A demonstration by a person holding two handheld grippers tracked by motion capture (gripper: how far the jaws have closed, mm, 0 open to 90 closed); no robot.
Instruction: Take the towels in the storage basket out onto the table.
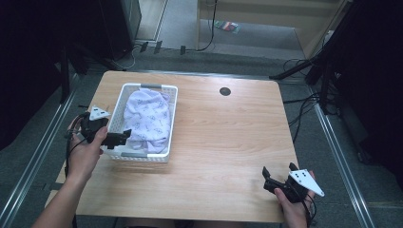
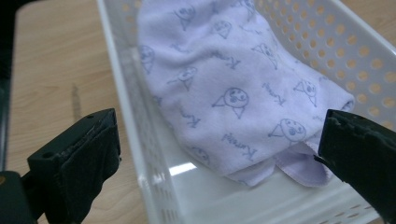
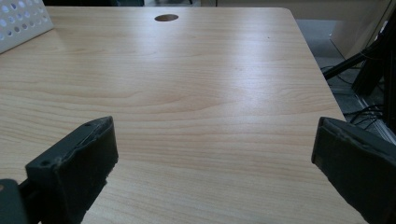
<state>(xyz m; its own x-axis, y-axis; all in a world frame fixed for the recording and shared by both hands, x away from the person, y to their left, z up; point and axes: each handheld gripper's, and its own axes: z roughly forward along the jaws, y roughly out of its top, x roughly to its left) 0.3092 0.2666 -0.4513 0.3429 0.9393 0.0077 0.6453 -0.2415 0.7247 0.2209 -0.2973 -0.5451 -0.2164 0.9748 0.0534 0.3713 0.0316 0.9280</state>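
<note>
Two grippers, both spread wide: left gripper [image 1: 124, 137] straddling basket [image 2: 135, 140] wall beside cloth [image 2: 224, 79]; right gripper [image 1: 278, 176] idle. Best reaching deeper, pinching cloth edge.

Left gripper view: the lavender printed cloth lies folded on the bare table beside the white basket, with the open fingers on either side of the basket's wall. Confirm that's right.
Not quite. The lavender printed cloth lies inside the white basket, not on the table beside it. The left gripper view shows it between the perforated walls, and the high view agrees. The rest holds: the left gripper has its fingers open on either side of the basket's wall.
</note>
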